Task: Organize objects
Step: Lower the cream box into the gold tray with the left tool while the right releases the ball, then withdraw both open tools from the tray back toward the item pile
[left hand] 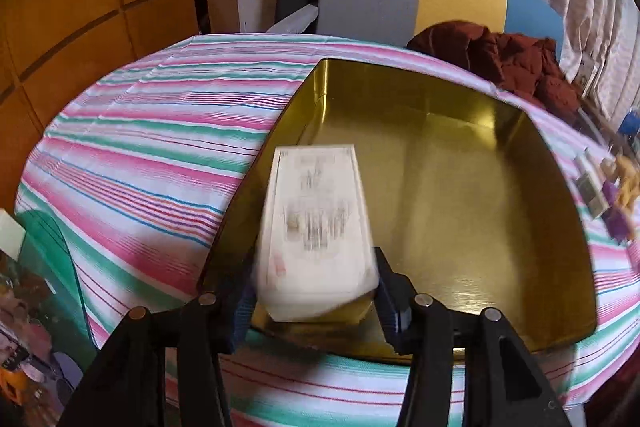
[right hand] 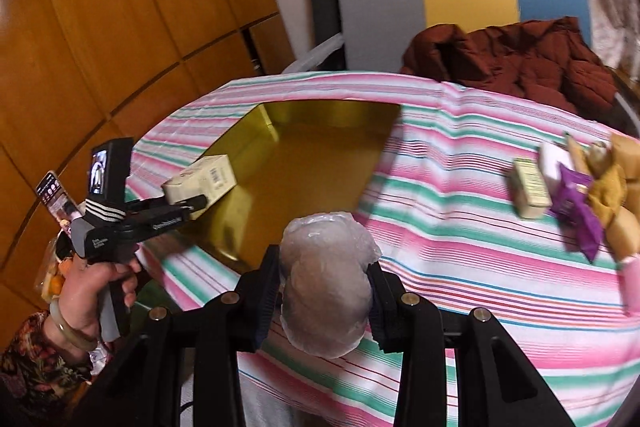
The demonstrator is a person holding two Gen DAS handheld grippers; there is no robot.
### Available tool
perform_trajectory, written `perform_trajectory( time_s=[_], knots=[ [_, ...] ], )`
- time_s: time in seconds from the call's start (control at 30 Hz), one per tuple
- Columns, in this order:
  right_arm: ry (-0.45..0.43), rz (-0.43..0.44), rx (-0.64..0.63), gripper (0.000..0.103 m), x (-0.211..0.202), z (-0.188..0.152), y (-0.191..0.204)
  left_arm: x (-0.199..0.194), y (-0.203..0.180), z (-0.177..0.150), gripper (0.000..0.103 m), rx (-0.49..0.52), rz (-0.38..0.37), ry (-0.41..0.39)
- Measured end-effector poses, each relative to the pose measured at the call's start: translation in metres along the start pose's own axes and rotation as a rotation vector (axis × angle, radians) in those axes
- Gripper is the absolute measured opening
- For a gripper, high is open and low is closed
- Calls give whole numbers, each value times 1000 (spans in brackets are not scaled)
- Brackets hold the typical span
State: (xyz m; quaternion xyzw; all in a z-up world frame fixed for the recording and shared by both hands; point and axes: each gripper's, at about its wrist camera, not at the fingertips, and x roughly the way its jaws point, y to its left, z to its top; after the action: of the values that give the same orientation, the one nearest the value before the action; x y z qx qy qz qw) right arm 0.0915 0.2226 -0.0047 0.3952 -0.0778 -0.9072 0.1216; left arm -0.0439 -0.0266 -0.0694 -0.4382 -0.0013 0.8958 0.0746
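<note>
Striped cloth covers the tabletop, with a gold tin sitting open on it. My left tongs are clamped on a white box, hanging over the tin's near left corner. My right tongs grip a plastic-wrapped lump just short of the tin. More snack packs are piled far right.

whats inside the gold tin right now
Nothing lies loose on the gold tin's bare floor. The left gripper holds a white box over its near-left corner; whatever is under that box is hidden.
</note>
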Motion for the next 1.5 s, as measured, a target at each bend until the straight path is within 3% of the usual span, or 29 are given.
perform_trajectory(
  time_s=[0.07, 0.2, 0.3, 0.53, 0.6, 0.73, 1.23, 1.5],
  knots=[
    [9, 6, -12, 40, 10, 4, 9, -6, 7, 0, 53, -51, -43, 0],
    [33, 37, -12, 40, 37, 14, 25, -24, 36, -2, 53, -247, -116, -29],
    [60, 39, -18, 40, 65, 22, 40, -41, 54, -3, 53, -347, -88, -89],
    [124, 49, -26, 42, 124, 35, 75, -70, 69, -3, 54, -424, -61, -198],
    [137, 43, -27, 55, 136, 36, 80, -71, 70, -2, 54, -425, -62, -201],
    [115, 64, 14, 64, 132, 35, 79, -70, 70, -2, 54, -429, -71, -201],
    [13, 9, 4, 67, 81, 28, 66, -87, 30, -8, 54, -336, -129, -252],
    [-72, -108, 13, 67, 37, 18, 26, -91, -16, -11, 54, -206, -230, -235]
  ],
)
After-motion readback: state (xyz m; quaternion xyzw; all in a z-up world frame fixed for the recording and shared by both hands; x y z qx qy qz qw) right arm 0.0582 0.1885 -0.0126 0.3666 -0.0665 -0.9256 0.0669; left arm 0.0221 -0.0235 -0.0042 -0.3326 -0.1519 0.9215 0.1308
